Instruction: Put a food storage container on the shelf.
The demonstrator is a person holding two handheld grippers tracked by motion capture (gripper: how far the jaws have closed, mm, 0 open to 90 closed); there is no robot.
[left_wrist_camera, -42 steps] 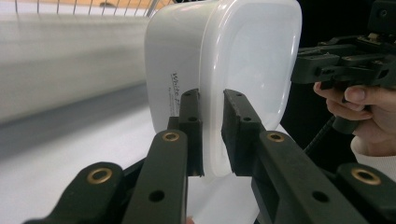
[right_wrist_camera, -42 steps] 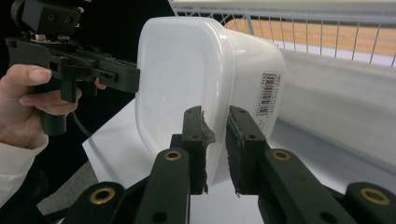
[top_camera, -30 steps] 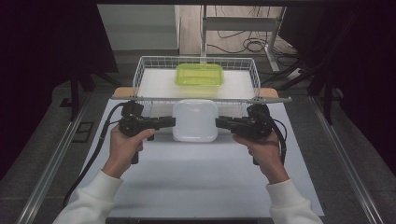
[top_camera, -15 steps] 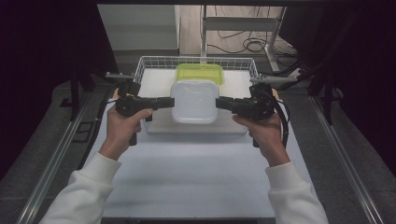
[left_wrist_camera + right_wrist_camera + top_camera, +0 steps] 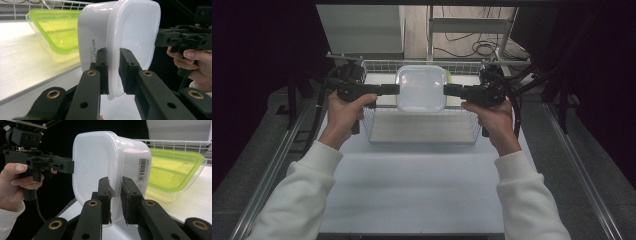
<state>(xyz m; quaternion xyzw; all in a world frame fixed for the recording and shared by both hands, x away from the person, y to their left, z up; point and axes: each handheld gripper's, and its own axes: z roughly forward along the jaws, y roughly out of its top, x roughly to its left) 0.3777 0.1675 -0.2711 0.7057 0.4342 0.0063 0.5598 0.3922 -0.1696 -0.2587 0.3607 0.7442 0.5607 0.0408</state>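
A white lidded plastic container (image 5: 421,89) hangs in the air above a wire basket (image 5: 422,141), held from both sides. My left gripper (image 5: 396,90) is shut on the left rim of the container (image 5: 130,30), its jaws (image 5: 113,53) pinching the lid's edge. On the opposite rim my right gripper (image 5: 447,91) is shut too, with its pads (image 5: 115,182) clamped on the container (image 5: 95,157). A clear container with a green lid (image 5: 57,30) lies in the basket behind it, also seen as the green-lidded container (image 5: 172,170).
The basket stands at the far end of a white table top (image 5: 422,190). Metal rails (image 5: 277,165) run along both sides of the table. Dark stands and cables sit behind and to the right of the basket.
Both grippers have lifted the white container off the table and carried it up and away, so that it now hangs over the basket and hides most of the green-lidded one.
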